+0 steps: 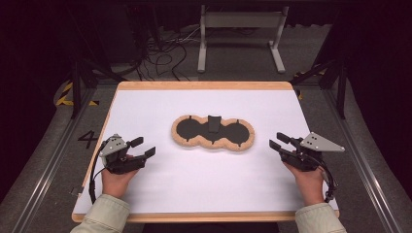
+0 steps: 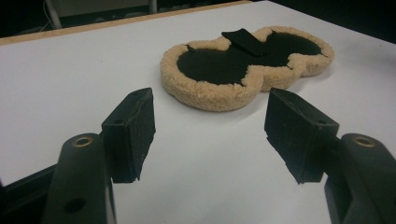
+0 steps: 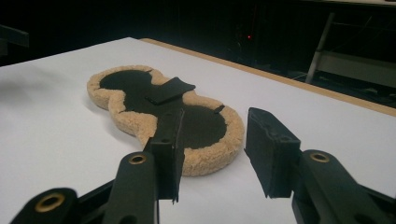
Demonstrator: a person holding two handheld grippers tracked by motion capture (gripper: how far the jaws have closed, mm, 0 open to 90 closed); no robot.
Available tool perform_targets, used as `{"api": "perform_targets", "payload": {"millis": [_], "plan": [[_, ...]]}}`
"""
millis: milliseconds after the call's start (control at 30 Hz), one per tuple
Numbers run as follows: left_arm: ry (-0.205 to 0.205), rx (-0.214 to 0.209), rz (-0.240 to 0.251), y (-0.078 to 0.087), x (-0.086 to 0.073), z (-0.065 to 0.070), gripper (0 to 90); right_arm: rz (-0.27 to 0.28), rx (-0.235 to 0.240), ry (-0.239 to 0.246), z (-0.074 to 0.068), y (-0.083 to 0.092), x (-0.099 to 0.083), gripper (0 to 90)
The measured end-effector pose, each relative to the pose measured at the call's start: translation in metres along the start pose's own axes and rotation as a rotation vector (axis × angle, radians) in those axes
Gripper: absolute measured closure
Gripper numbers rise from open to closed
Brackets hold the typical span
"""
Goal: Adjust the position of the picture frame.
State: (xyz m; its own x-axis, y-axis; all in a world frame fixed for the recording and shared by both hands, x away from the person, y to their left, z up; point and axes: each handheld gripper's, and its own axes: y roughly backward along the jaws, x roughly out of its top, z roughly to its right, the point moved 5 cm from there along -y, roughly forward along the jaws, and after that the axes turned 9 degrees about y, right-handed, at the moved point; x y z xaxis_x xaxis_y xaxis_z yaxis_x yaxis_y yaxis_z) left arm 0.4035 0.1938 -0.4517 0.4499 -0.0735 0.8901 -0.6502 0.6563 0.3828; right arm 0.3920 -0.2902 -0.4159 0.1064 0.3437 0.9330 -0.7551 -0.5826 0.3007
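At the centre of the high view, the fleece-rimmed pad [image 1: 213,132] is laid lengthwise across the counter [image 1: 145,104], between the released, empty left gripper [image 1: 139,148] and right gripper [image 1: 278,141], about equally near.

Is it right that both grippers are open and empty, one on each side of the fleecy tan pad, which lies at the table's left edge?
Not quite. The fleecy tan pad lies at the middle of the table, not at its left edge, as the high view shows. The rest holds: the left gripper and right gripper sit on either side of it, open and empty.
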Motion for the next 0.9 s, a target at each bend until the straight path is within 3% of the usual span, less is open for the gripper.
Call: {"api": "perform_targets", "payload": {"millis": [667,900], "plan": [[0.005,0.004,0.003,0.0002,0.0,-0.0003,34.1,-0.013,-0.006,0.006,-0.0008,-0.0017,0.0006,56.8],[0.009,0.011,0.003,0.0,0.0,-0.0001,32.4,-0.034,-0.015,0.033,0.0017,-0.0044,0.0032,57.0]]}}
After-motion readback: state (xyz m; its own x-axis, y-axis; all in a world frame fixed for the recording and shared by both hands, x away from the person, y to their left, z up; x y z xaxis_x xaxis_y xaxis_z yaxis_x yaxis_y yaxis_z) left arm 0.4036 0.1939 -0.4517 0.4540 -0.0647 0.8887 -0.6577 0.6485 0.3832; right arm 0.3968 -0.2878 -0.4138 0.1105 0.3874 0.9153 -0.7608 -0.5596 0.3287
